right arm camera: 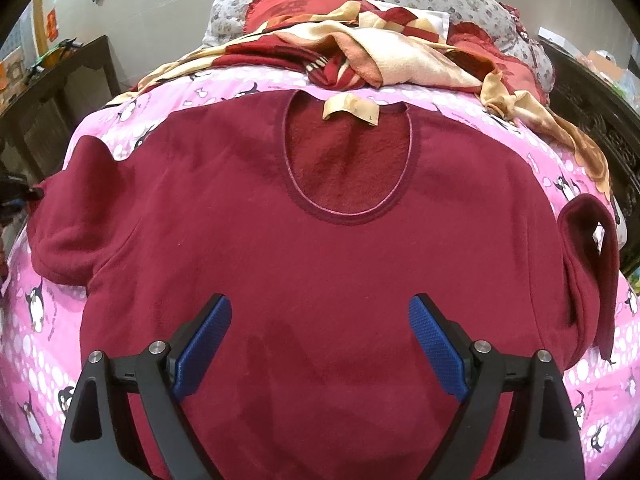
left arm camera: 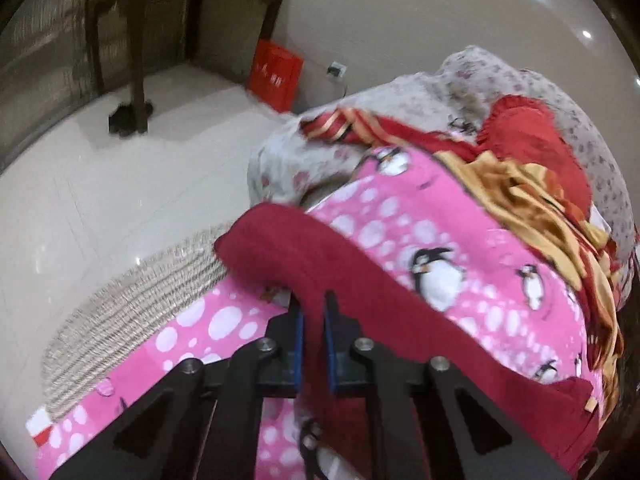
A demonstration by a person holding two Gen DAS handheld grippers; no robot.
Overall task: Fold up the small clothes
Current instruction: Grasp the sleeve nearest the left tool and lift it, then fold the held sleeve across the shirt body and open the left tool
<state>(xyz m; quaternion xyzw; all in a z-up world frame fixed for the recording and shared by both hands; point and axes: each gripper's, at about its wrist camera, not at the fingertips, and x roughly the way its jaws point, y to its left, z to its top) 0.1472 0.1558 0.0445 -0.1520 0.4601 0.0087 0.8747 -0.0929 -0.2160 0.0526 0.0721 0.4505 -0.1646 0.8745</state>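
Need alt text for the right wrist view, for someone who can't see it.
A maroon fleece top lies spread flat, neckline away from the camera, on a pink penguin-print bedsheet, with the open right gripper above its lower half. A rumpled red and cream blanket lies beyond the collar.

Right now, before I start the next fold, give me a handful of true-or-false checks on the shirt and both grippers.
1. The maroon shirt lies spread on the pink penguin bedsheet. True.
2. The right gripper is clamped on the shirt's collar. False: it is open over the lower body of the shirt, holding nothing.
3. The left gripper is nearly shut on an edge of the maroon fabric. True.
4. The collar label is bright blue. False: it is cream.
5. A red and tan blanket is bunched beyond the neckline. True.
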